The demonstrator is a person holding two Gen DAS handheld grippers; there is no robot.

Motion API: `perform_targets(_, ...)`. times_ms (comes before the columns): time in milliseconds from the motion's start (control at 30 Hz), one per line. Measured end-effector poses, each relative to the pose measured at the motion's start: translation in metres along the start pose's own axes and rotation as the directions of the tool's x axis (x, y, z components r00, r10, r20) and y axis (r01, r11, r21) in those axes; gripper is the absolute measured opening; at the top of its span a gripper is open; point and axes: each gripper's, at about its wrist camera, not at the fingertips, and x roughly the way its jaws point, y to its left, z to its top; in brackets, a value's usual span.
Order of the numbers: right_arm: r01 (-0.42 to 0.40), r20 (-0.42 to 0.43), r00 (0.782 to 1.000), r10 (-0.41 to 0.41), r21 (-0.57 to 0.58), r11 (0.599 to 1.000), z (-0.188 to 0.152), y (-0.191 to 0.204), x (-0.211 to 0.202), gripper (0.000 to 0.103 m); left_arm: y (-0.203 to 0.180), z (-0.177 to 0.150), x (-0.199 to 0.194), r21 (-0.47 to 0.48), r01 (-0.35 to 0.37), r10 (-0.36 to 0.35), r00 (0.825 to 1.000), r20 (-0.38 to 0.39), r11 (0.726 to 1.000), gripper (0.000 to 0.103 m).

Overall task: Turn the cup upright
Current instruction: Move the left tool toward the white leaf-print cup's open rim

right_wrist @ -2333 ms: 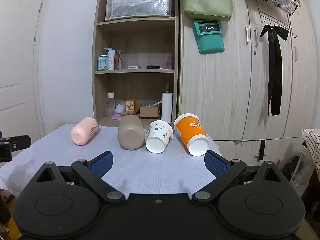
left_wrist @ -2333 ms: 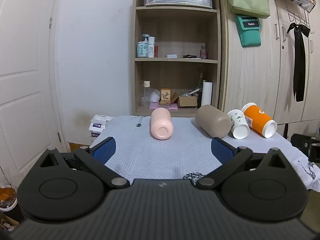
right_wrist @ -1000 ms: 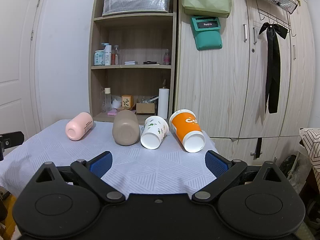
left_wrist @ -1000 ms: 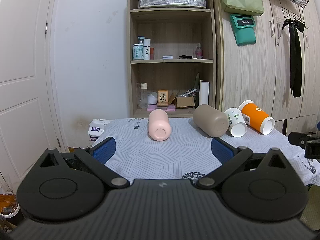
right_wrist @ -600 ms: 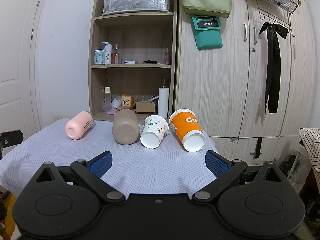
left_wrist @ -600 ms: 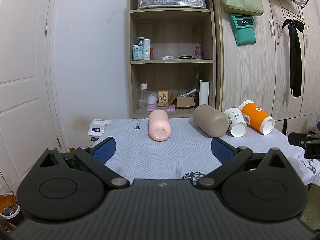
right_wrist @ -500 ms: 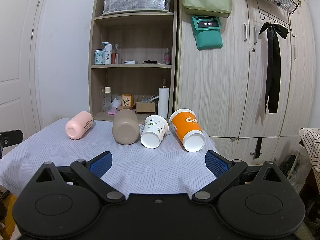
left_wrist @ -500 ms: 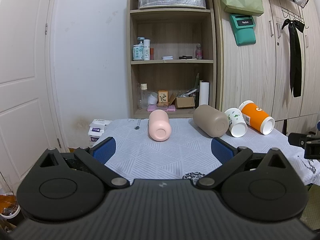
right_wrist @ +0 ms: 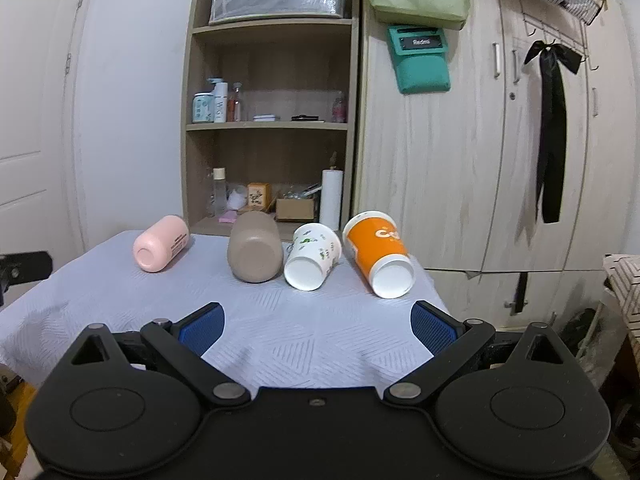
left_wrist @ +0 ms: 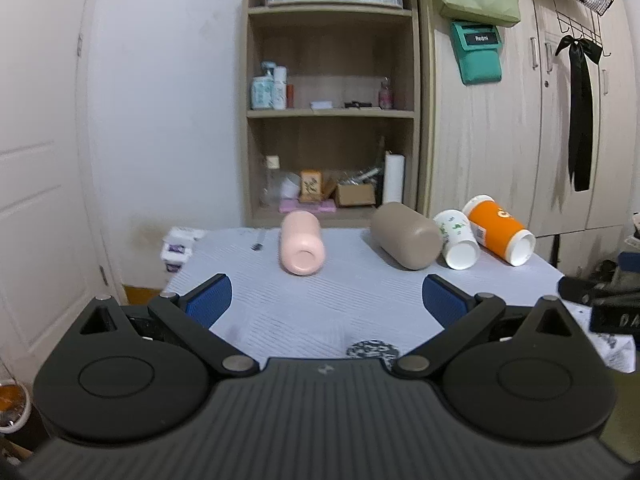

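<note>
Several cups lie on their sides in a row on a table with a pale patterned cloth (right_wrist: 280, 332): a pink cup (right_wrist: 160, 243), a tan cup (right_wrist: 254, 252), a white cup with a green leaf print (right_wrist: 312, 257) and an orange cup (right_wrist: 378, 254). They also show in the left wrist view: the pink cup (left_wrist: 301, 243), the tan cup (left_wrist: 405, 235), the white cup (left_wrist: 458, 239), the orange cup (left_wrist: 498, 230). My left gripper (left_wrist: 326, 300) is open and empty, short of the pink cup. My right gripper (right_wrist: 316, 326) is open and empty, short of the white cup.
A wooden shelf unit (right_wrist: 272, 120) with bottles and boxes stands behind the table. Wardrobe doors (right_wrist: 500, 140) are at the right. A white door (left_wrist: 36, 200) is at the left. Small boxes (left_wrist: 178, 246) sit off the table's far left corner.
Both grippers have moved a little forward toward the cups over the last half second. The cups have not moved. Both stay open.
</note>
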Motion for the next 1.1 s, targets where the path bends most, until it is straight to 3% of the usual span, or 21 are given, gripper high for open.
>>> perform_targets(200, -0.124, -0.042, 0.991, 0.124, -0.004, 0.992, 0.017, -0.010, 0.020, 0.101, -0.010, 0.027, 0.034, -0.019, 0.121, -0.123, 0.988, -0.099, 0.992, 0.103)
perform_targets(300, -0.237, -0.092, 0.967, 0.238, 0.025, 0.971, 0.031, -0.017, 0.043, 0.101, -0.015, 0.042, 0.064, -0.059, 0.185, -0.192, 0.969, -0.158, 0.981, 0.103)
perform_targets(433, -0.328, -0.183, 0.927, 0.329, 0.035, 0.944, 0.044, -0.019, 0.088, 0.101, -0.029, 0.052, 0.109, -0.076, 0.215, -0.227, 0.951, -0.209, 0.974, 0.102)
perform_targets(500, -0.339, -0.221, 0.915, 0.336, 0.027, 0.940, 0.049, -0.019, 0.113, 0.101, -0.036, 0.054, 0.131, -0.095, 0.226, -0.243, 0.937, -0.251, 0.970, 0.102)
perform_targets(567, -0.335, -0.257, 0.907, 0.334, 0.042, 0.941, 0.051, -0.020, 0.138, 0.101, -0.041, 0.054, 0.156, -0.145, 0.250, -0.283, 0.912, -0.296, 0.957, 0.101)
perform_targets(633, -0.336, -0.289, 0.894, 0.341, 0.069, 0.939, 0.053, -0.023, 0.163, 0.095, -0.044, 0.053, 0.176, -0.195, 0.262, -0.314, 0.891, -0.327, 0.945, 0.100)
perform_targets(700, -0.316, -0.309, 0.894, 0.324, 0.075, 0.946, 0.053, -0.024, 0.182, 0.093, -0.044, 0.050, 0.193, -0.245, 0.259, -0.334, 0.877, -0.345, 0.934, 0.100)
perform_targets(867, -0.269, -0.327, 0.905, 0.272, 0.054, 0.962, 0.052, -0.021, 0.214, 0.093, -0.038, 0.042, 0.215, -0.356, 0.234, -0.358, 0.870, -0.338, 0.905, 0.100)
perform_targets(1100, -0.230, -0.342, 0.915, 0.213, -0.008, 0.973, 0.052, -0.014, 0.236, 0.090, -0.026, 0.038, 0.225, -0.407, 0.221, -0.369, 0.868, -0.333, 0.886, 0.100)
